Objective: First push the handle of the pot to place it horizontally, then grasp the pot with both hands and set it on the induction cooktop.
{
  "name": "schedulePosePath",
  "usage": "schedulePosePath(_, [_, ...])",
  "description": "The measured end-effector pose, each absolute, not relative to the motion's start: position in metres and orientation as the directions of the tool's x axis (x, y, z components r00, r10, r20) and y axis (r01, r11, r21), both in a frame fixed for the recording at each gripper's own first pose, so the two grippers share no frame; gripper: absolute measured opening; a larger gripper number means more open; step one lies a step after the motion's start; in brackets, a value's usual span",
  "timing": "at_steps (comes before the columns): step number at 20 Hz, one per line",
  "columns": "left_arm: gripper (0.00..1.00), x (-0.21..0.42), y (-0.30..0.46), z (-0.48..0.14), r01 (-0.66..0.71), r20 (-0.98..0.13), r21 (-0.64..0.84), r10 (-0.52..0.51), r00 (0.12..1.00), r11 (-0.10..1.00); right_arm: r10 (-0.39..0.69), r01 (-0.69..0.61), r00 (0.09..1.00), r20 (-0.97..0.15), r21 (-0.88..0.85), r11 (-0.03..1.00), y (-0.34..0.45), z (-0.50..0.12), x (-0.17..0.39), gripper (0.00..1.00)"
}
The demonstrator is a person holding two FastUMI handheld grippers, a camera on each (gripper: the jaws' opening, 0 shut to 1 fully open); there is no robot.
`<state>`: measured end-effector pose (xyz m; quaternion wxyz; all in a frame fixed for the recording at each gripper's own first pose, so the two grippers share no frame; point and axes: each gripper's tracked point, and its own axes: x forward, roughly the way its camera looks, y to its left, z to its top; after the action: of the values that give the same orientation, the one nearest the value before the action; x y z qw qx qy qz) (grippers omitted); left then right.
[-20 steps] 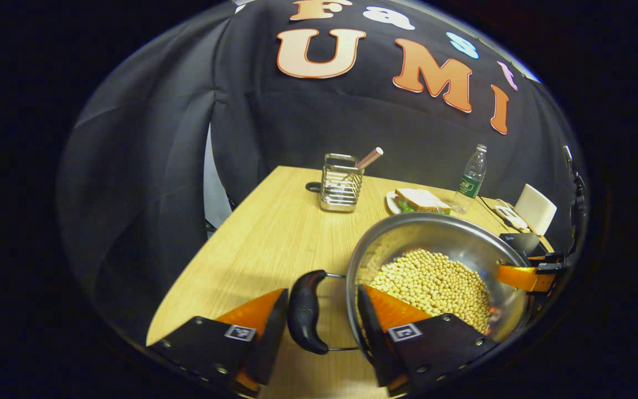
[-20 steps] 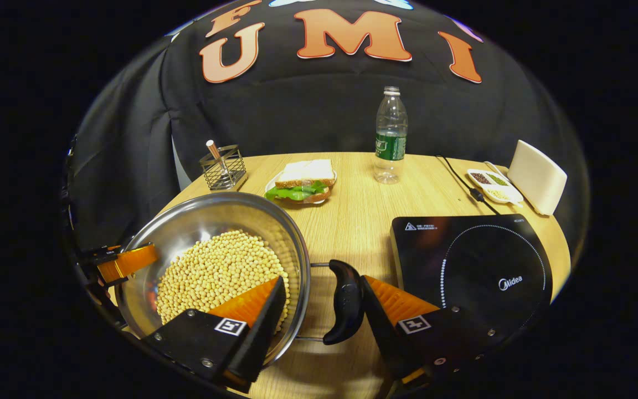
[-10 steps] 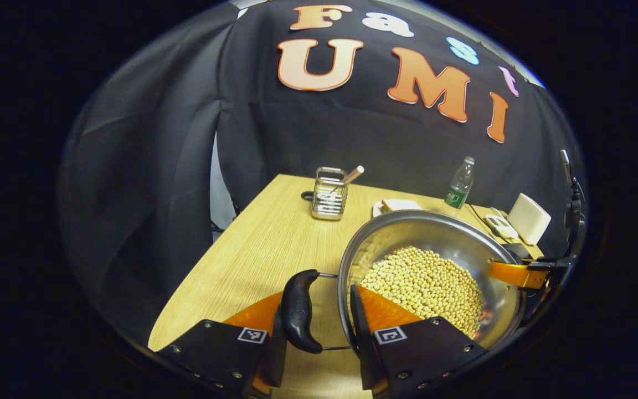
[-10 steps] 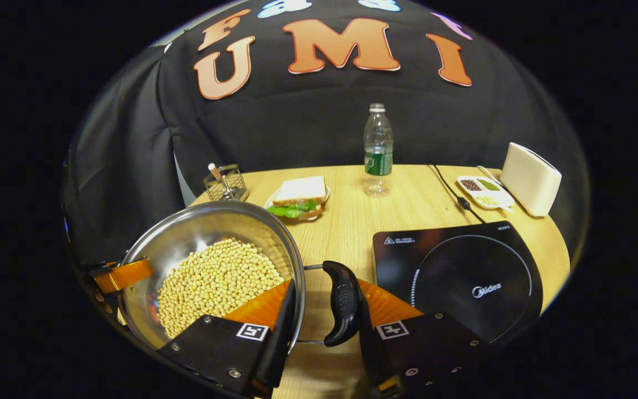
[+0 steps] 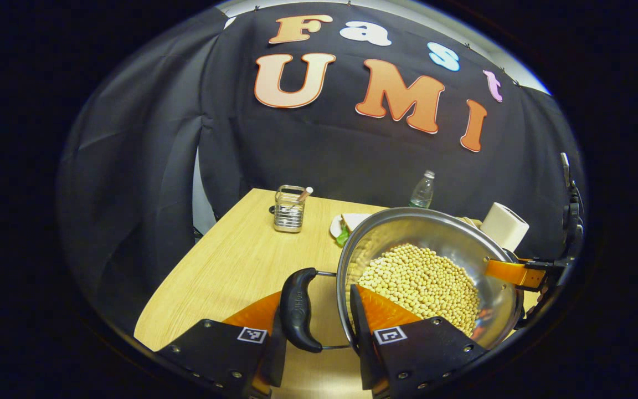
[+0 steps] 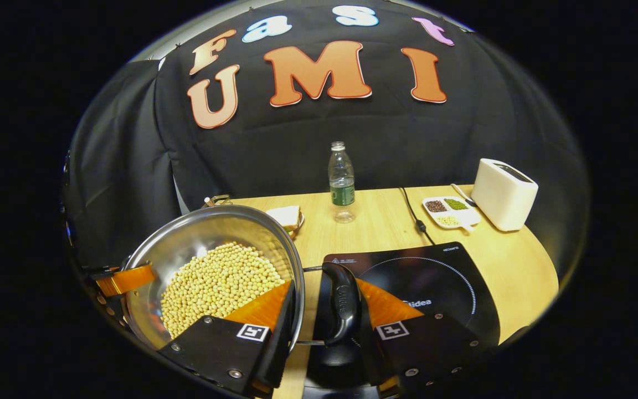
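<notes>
Left tool [image 5: 314,327] and right tool [image 6: 324,318] each clamp a black side handle of the pot [image 6: 208,244] (filled with soybeans). The pot hangs above the tabletop [image 5: 230,266], its right handle [image 6: 342,302] over the induction cooktop [image 6: 435,277].

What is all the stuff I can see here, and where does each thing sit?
pot: one, steel, held up at the table's left, beside the cooktop
soybeans: many, pale yellow, in the pot
pot handles: two, black, one on each side
induction cooktop: one, black, front right
table: one, light wood
water bottle: one, clear, back centre
sandwich: one, white bread, behind the pot
toaster: one, white, back right
divided dish: one, white, by the toaster
wire holder: one, metal, back left
left gripper: orange-black, around one handle and the pot wall
right gripper: same, opposite handle
</notes>
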<state>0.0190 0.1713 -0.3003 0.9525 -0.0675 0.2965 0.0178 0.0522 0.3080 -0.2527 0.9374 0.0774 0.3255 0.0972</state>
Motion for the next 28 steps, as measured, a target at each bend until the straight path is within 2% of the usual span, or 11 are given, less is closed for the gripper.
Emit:
schedulePosePath(8, [0.57, 0.024, 0.097, -0.290, -0.009, -0.568, -0.129, -0.067, 0.820, 0.992, 0.196, -0.070, 0.775, -0.601, 0.227, 0.971, 0.235, -0.254, 0.047, 0.56])
schedulePosePath(9, [0.55, 0.024, 0.088, -0.291, 0.000, -0.573, -0.134, -0.077, 0.816, 0.991, 0.189, -0.060, 0.776, -0.602, 0.227, 0.972, 0.226, -0.255, 0.047, 0.51])
schedulePosePath(10, [0.55, 0.025, 0.079, -0.292, 0.008, -0.580, -0.138, -0.087, 0.810, 0.990, 0.182, -0.053, 0.777, -0.603, 0.226, 0.973, 0.218, -0.255, 0.047, 0.56])
schedulePosePath(11, [0.55, 0.025, 0.071, -0.294, 0.016, -0.585, -0.139, -0.095, 0.805, 0.990, 0.174, -0.044, 0.778, -0.604, 0.225, 0.973, 0.209, -0.257, 0.047, 0.51])
schedulePosePath(12, [0.55, 0.026, 0.062, -0.296, 0.024, -0.591, -0.137, -0.101, 0.800, 0.990, 0.168, -0.035, 0.777, -0.607, 0.226, 0.974, 0.201, -0.260, 0.046, 0.56])
schedulePosePath(28, [0.55, 0.041, -0.071, -0.342, 0.112, -0.665, -0.168, -0.196, 0.721, 0.979, 0.095, 0.089, 0.722, -0.686, 0.227, 0.970, 0.088, -0.317, 0.048, 0.56])
